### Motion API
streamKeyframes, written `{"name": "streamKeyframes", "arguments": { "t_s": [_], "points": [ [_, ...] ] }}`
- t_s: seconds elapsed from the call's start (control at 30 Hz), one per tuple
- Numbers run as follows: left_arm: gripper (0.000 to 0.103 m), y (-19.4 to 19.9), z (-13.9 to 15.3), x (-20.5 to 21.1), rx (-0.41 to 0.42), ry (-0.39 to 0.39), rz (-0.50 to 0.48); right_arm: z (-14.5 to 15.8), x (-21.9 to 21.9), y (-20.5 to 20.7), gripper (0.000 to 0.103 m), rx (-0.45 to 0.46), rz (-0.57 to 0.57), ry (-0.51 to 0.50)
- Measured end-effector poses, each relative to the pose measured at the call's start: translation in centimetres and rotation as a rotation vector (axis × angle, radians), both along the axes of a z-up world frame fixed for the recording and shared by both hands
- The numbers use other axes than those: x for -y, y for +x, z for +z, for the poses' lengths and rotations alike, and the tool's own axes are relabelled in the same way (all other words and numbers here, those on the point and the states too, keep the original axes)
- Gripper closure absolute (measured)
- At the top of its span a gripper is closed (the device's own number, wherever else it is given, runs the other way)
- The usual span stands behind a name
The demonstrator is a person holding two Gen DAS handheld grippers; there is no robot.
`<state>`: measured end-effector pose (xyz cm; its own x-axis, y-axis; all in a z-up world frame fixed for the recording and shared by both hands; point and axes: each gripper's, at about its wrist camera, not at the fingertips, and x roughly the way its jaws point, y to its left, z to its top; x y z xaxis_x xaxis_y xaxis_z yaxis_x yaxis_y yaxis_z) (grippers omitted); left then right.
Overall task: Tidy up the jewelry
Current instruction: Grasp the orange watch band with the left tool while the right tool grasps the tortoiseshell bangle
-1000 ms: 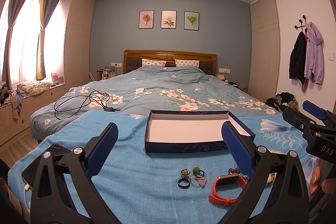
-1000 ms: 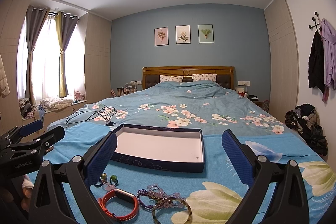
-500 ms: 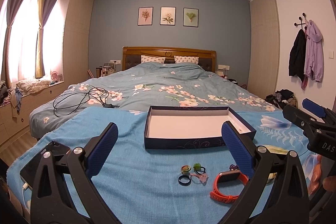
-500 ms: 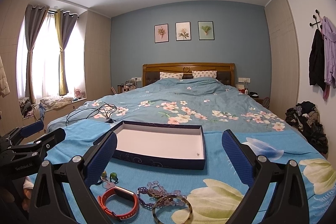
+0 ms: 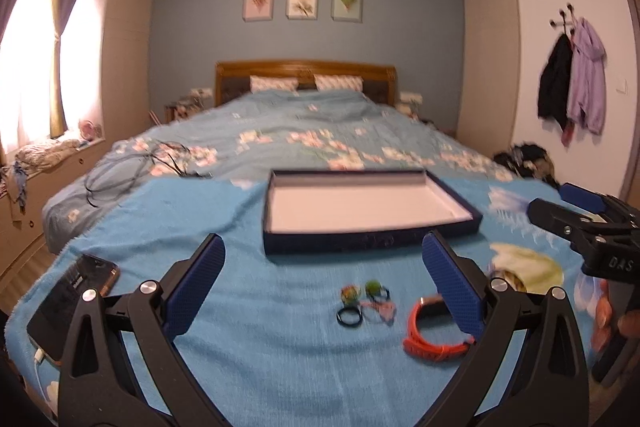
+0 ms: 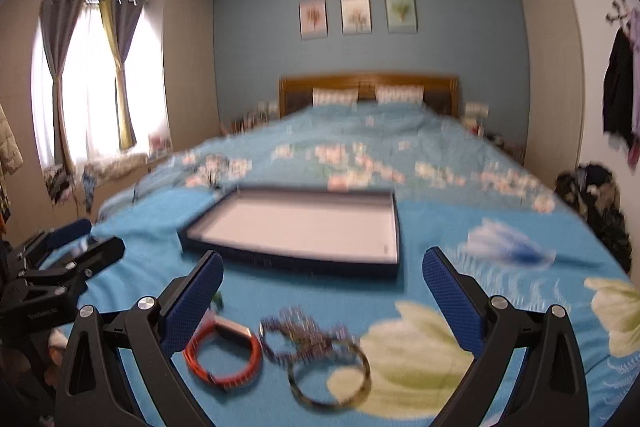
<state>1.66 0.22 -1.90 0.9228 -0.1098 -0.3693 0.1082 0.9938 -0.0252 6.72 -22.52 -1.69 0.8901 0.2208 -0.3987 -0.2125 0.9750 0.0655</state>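
Hovering above the near edge of the bed, left gripper [image 5: 323, 281] has jaws spread wide, nothing held; right gripper [image 6: 323, 294] likewise wide apart and empty. Between the left fingers lie three small rings [image 5: 362, 301]. Orange band [image 6: 224, 357] sits beside the right gripper's left finger, with beaded bracelet [image 6: 298, 333] and bangle [image 6: 329, 373] touching just right of it. Navy tray [image 5: 370, 211], white inside, lies farther up the blue blanket [image 5: 280, 339]. Phone [image 5: 72, 303] near the left edge. Frames blurred.
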Motion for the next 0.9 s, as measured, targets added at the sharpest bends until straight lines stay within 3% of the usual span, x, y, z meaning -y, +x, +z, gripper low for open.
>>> {"name": "streamKeyframes", "arguments": {
  "t_s": [0.2,0.4,0.53,0.6,0.67,0.9],
  "points": [
    [0.006,1.8,-2.0,1.3,-0.128,0.064,-0.084,-3.1,0.5,1.2,0.013,-0.206,0.063,-0.001],
    [0.02,2.9,-3.5,3.3,-0.19,0.094,-0.194,-5.0,1.4,1.8,0.036,-0.32,0.06,0.035],
    [0.032,3.5,-4.5,4.7,-0.247,0.094,-0.261,-5.9,2.5,2.7,0.052,-0.386,0.054,0.062],
    [0.038,3.8,-5.1,5.3,-0.289,0.096,-0.298,-6.4,2.8,3.1,0.054,-0.427,0.059,0.068],
    [0.053,4.0,-5.5,5.9,-0.324,0.086,-0.329,-6.7,3.1,3.5,0.061,-0.454,0.076,0.086],
    [0.079,5.1,-6.6,6.2,-0.429,0.001,-0.394,-6.9,3.2,3.9,0.085,-0.486,0.115,0.114]
  ]
}}
